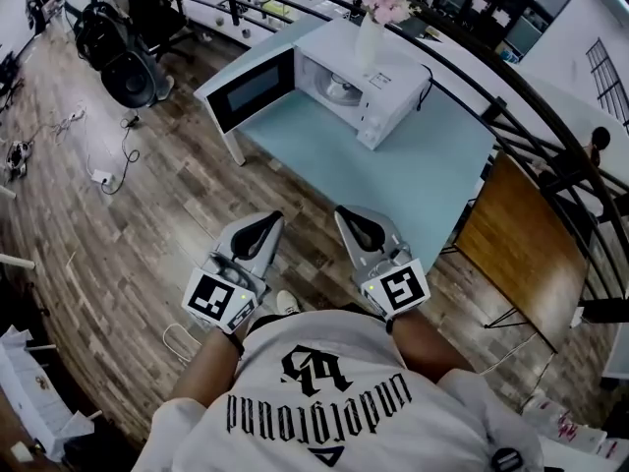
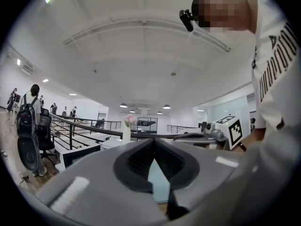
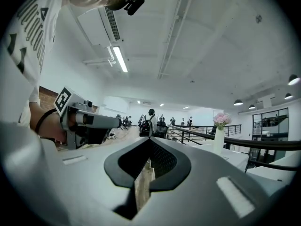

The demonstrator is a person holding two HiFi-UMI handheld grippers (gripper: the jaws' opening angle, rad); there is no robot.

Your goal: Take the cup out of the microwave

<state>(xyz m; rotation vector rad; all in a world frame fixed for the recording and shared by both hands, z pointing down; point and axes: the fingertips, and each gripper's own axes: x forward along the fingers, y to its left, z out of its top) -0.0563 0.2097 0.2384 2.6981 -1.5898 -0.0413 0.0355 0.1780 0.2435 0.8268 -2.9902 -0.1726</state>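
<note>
Door [image 1: 251,91] of the white box-shaped microwave [image 1: 393,94] is swung wide to the left, so the cavity is laid open to reach. Grey left gripper [image 1: 263,226] is carried level, jaws together and empty. Small pale cup [image 1: 341,88] is seen inside the cavity, not yet taken. Grey right gripper [image 1: 356,224], likewise closed on nothing, is aimed towards the pale blue bench [image 1: 413,180], well apart from the cup.
</note>
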